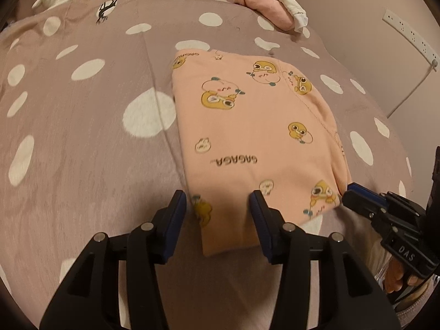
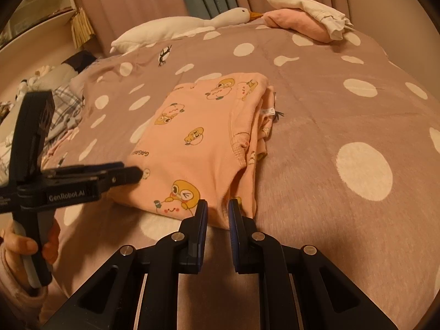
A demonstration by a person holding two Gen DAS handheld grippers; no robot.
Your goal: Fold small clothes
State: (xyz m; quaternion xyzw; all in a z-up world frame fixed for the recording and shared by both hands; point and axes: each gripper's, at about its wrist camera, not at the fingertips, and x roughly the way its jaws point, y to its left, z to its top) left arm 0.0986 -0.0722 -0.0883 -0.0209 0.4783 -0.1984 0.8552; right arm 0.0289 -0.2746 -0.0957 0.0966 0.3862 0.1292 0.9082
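While both tools, left (image 1: 218,206) and right (image 2: 217,210), are hovering with jaws apart, gripping nothing, at the near hem of the folded garment (image 1: 255,126) ahead, a one-layer pinch risks dragging the stack open.

Left gripper (image 1: 218,202), seen from its own wrist camera, points forward and slightly downward with its two blue-padded fingers (image 1: 176,214) set wide apart. Right gripper (image 2: 218,209) likewise points forward, its fingers (image 2: 202,220) parted by a narrower gap. In the right wrist view the left gripper appears from the side, held by the person's left hand (image 2: 24,247), which wraps the handle. The right hand (image 1: 398,275) shows partly beneath its gripper's body.
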